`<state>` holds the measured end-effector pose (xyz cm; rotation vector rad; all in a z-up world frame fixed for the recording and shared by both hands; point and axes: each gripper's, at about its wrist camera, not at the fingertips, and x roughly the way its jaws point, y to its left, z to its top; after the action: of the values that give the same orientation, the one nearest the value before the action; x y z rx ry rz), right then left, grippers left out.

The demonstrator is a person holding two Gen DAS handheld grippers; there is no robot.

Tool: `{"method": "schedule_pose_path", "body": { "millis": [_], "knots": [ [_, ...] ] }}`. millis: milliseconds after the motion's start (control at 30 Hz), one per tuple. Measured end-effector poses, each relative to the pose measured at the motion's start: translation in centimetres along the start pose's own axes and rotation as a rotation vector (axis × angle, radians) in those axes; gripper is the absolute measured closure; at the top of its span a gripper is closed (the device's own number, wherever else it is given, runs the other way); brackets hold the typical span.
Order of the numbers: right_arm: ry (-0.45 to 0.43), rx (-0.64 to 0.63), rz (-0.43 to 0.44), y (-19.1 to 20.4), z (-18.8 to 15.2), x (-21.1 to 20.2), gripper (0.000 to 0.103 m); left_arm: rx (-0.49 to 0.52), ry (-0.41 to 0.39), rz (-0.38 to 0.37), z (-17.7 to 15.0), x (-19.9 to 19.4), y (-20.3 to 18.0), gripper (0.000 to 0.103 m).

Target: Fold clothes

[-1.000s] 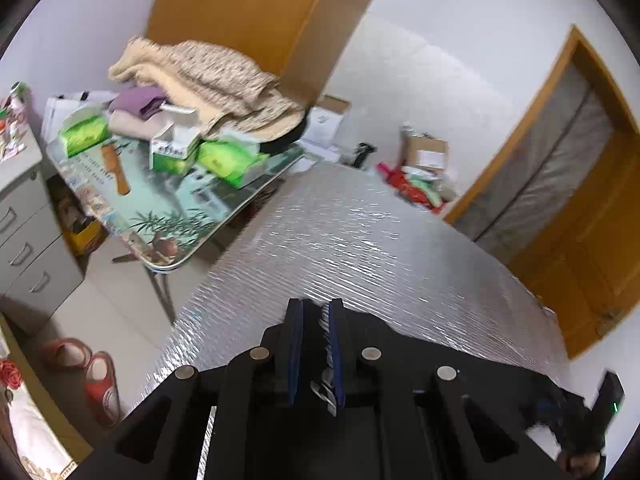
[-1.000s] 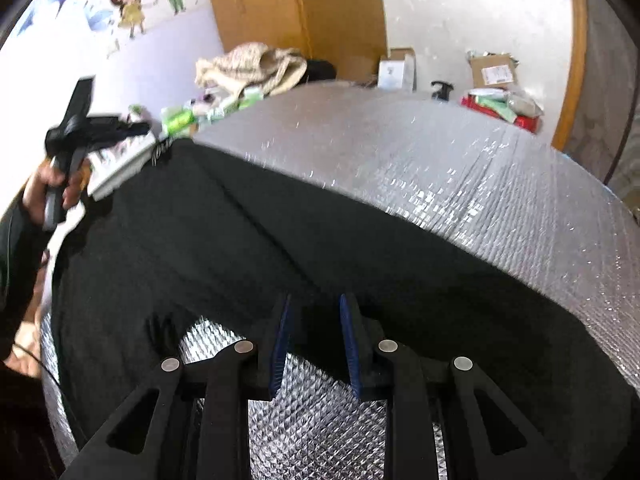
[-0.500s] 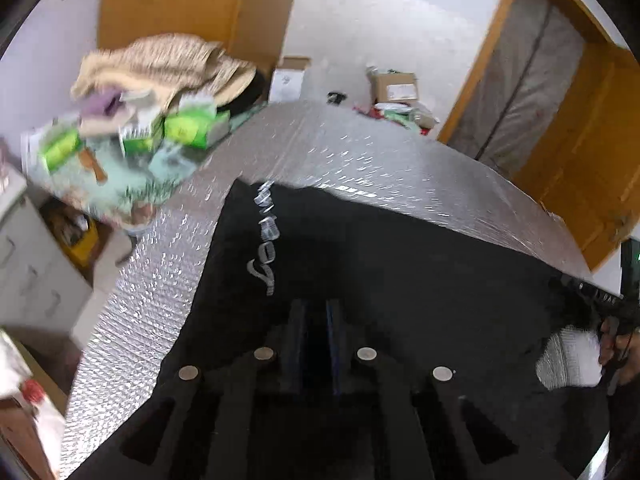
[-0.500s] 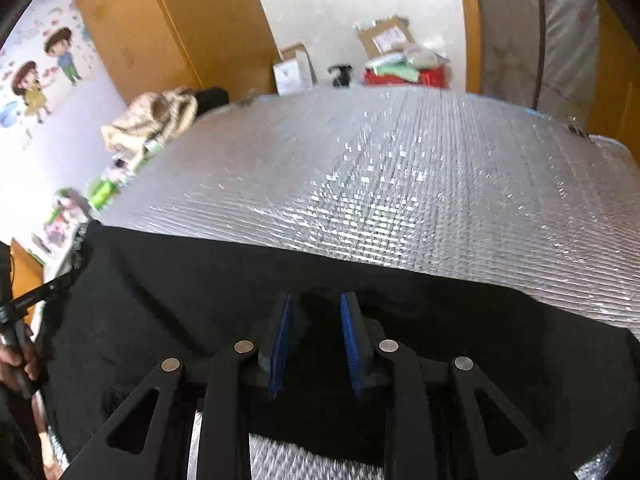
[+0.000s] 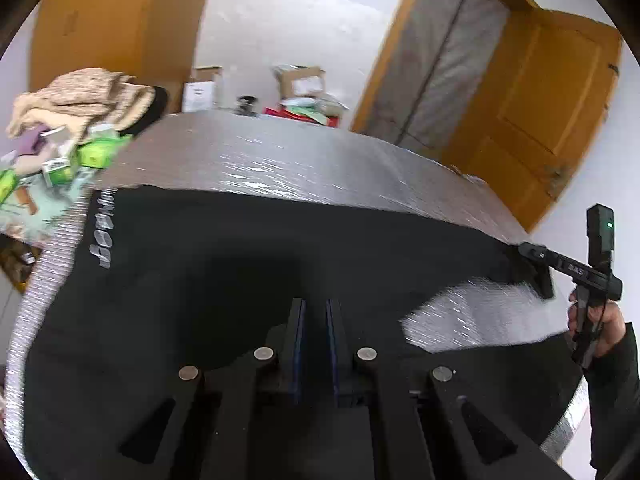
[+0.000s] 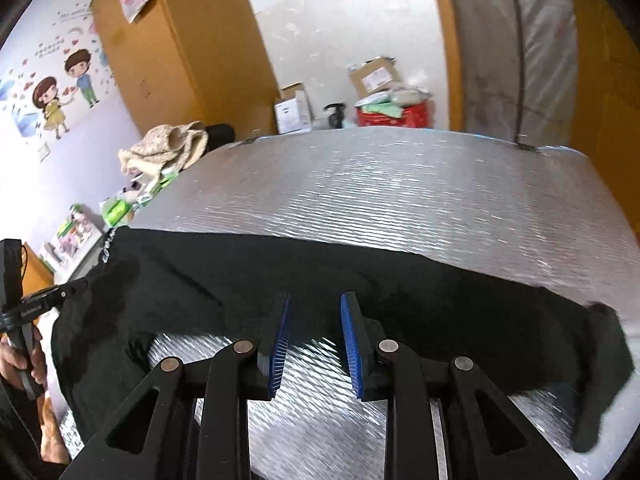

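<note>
Left wrist view: the black garment (image 5: 224, 264) lies spread across the silver-covered bench (image 5: 320, 160), long axis side to side. The left gripper (image 5: 314, 320) has its jaws nearly together, seemingly pinching cloth at the near edge. At right, the right gripper (image 6: 314, 320) stands partly apart; whether it holds fabric I cannot tell.

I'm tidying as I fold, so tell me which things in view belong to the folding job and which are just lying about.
For the job: black garment, left tool, right tool, silver mat under the garment.
Lying about: beige blanket heap, green packets, cardboard boxes, red package by the wall.
</note>
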<state>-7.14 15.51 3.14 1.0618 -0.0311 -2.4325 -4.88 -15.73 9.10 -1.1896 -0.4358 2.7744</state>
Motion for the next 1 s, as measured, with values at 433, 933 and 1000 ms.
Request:
{"method": "schedule_pose_path", "body": {
  "millis": [433, 933, 1000],
  "knots": [
    [-0.049, 0.172, -0.235, -13.1, -6.3, -8.3, 0.049, 0.137, 0.041, -0.067, -4.1, 2.3, -8.6, 0.094],
    [0.035, 0.077, -0.331, -14.3, -8.3, -6.4, 0.046, 0.155, 0.095, -0.051, -4.9, 4.9, -10.2, 0.094],
    [0.069, 0.069, -0.352, -15.0, -8.2, -5.7, 0.054, 0.154, 0.095, -0.046, -4.9, 5.0, -10.2, 0.094]
  ]
}}
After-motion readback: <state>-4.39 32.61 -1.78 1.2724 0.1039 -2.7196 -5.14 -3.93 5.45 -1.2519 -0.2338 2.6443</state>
